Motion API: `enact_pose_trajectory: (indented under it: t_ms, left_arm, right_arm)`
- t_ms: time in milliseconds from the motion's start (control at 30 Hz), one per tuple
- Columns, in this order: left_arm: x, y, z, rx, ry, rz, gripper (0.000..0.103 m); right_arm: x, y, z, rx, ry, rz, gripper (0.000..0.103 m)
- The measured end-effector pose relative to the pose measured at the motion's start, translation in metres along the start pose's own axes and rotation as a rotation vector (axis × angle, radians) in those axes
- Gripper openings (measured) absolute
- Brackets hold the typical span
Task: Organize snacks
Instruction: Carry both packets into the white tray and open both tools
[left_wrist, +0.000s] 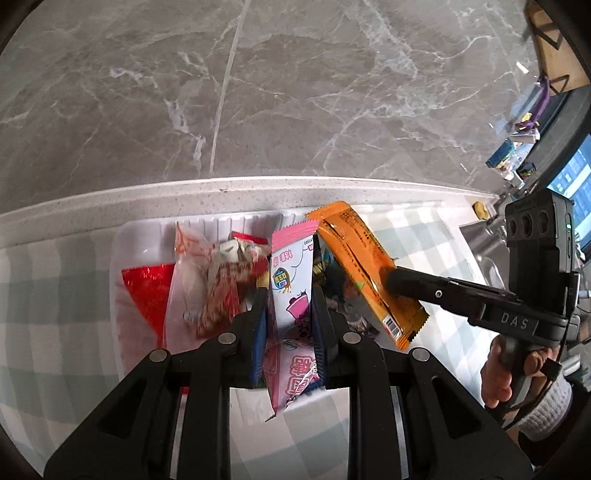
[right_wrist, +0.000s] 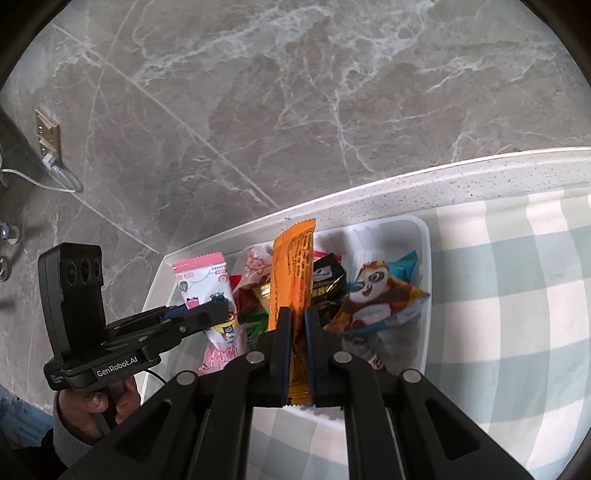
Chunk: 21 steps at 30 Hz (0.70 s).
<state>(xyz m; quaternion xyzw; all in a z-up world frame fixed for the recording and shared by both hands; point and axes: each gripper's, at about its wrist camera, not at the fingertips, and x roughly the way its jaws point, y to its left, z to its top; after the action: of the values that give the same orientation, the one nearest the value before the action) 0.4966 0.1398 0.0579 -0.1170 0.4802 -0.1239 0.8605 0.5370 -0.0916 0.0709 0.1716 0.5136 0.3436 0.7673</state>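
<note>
So the left gripper (left_wrist: 290, 295) is clamped onto a pink snack packet (left_wrist: 290, 273), jaws pressed against both long sides, and the packet stands up between them over the tray. Its lower end pokes out below the fingers, and the print there is too smeared to read. The right gripper (right_wrist: 298, 314) is doing the same with an orange snack packet (right_wrist: 293, 266), pinched edge-on so you mostly see a thin strip of it from that camera. From the left wrist view the orange one shows its back face with a barcode, and the right claw's tip covers part of it.

Both packets sit over a white plastic tray (right_wrist: 424, 258) that holds the rest of the pile: a panda-print packet (right_wrist: 373, 295), a black packet (right_wrist: 327, 284) half buried behind the orange one, and a red wrapper (left_wrist: 147, 291) on the far left. The middle of the heap is a blurry tangle of red and clear wrappers, can't really tell them apart.

The tray rests on a green and white checked cloth (right_wrist: 517, 295), close to the speckled counter edge (left_wrist: 258, 192), with a grey marble wall (left_wrist: 295, 92) behind. The near tray rim is hidden by the gripper bodies in both views.
</note>
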Motion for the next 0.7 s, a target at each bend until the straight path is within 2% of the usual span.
enact_pose_trajectory:
  t_ms: [400,700]
  left_arm:
    - [0.040,-0.002,0.013,0.015,0.019,0.037,0.020]
    - [0.048,-0.011,0.010,0.047,0.007,0.069,0.021]
  right_arm:
    - [0.030,-0.014,0.005,-0.003,0.034,-0.048,0.008]
    - [0.041,-0.005,0.004,-0.055,0.037,-0.087,0.010]
